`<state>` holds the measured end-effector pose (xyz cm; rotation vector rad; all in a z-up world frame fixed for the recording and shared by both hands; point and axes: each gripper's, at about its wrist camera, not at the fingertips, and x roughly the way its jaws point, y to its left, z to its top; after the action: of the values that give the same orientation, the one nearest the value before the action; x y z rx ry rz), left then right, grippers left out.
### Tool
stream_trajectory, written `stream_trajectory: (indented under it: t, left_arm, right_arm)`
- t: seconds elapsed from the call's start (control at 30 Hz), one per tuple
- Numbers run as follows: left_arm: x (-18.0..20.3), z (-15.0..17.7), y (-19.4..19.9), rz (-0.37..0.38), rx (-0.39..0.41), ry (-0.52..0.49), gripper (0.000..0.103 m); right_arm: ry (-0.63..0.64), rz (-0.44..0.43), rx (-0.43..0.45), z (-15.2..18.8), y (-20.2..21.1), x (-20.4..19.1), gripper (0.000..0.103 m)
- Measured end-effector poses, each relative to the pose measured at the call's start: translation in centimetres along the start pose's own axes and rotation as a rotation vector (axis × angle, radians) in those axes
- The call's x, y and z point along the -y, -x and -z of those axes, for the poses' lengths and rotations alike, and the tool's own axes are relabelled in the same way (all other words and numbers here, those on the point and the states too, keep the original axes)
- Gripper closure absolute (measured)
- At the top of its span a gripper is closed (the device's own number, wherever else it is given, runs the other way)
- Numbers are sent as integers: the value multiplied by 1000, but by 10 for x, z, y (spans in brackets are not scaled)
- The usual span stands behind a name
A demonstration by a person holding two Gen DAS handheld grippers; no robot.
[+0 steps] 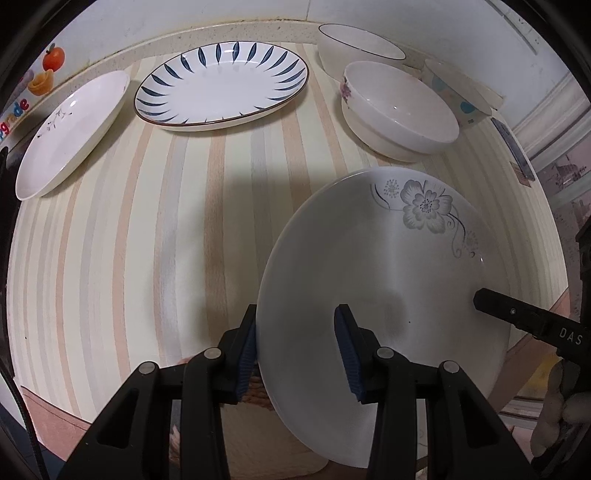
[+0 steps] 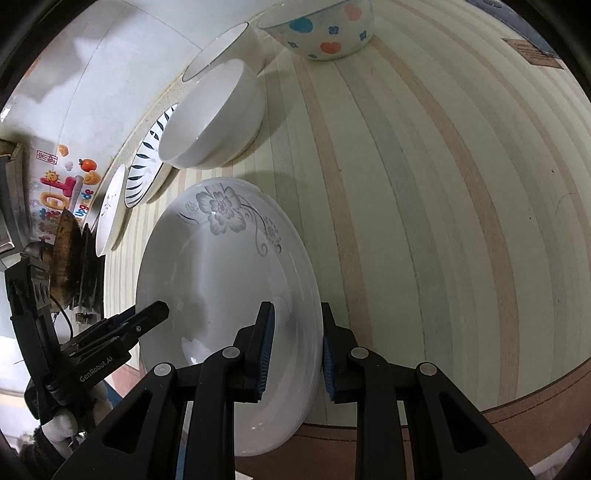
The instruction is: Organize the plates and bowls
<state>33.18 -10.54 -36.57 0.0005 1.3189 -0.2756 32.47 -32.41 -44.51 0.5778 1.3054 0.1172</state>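
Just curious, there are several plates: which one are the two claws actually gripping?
The grey-flower plate, nearest the cameras. The left gripper and right gripper straddle its rim.

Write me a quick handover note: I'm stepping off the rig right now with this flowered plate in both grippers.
Left gripper: fingers straddle the flower plate rim, apparently gripping.
Right gripper: same on the opposite rim.
On the striped table: blue-leaf plate, plain white plate, pink-flower bowl, dark-rimmed bowl, dotted bowl, all separate.
Done: nothing stacked yet.
Left: probably place this plate on another, then nest bowls.
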Motion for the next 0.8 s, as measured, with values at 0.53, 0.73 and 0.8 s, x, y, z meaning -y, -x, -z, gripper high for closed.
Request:
stream_trajectory:
  t: [0.53, 0.73, 0.8]
  left_arm:
    - [-156, -51, 81, -54, 185, 417, 55]
    - [-237, -68, 58, -142, 197, 619, 55]
    - [-258, -71, 48, -165, 193, 658, 55]
  right_arm:
    - [330, -171, -11, -92, 35, -196, 48]
    - [497, -211, -67, -161, -72, -317, 48]
    - [505, -207, -100, -183, -110, -335, 48]
